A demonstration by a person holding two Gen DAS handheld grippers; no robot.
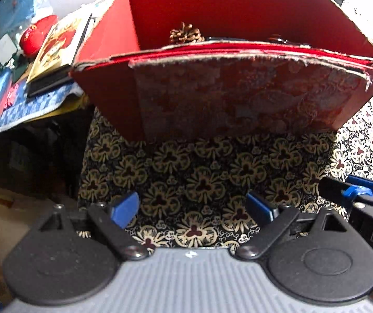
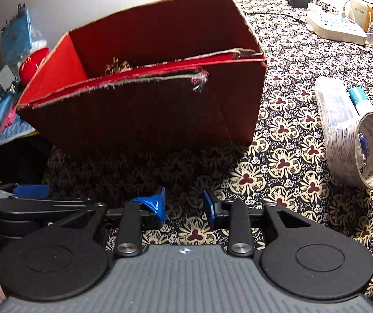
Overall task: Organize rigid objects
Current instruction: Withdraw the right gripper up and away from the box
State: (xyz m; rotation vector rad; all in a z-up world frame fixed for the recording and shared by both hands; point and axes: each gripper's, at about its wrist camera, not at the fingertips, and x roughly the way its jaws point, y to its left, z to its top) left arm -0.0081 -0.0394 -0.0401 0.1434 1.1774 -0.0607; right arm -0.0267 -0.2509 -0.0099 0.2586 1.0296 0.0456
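Red cardboard box (image 1: 238, 99) with a pine cone (image 1: 186, 34) inside; left tool (image 1: 193, 210) wide open, right tool (image 2: 183, 204) narrowly open, both empty

We see a matt red cardboard box (image 2: 144, 109) with rough, frayed edges, on patterned cloth (image 2: 285, 156). At three o'clock lies a glossy tape roll (image 2: 353, 151); the blue fingertips (image 2: 157, 203) look like smooth plastic.

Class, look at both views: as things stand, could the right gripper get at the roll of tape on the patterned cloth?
Probably yes. The right gripper is open and empty, and only bare cloth lies between it and the tape roll; the red box stands off to the other side.
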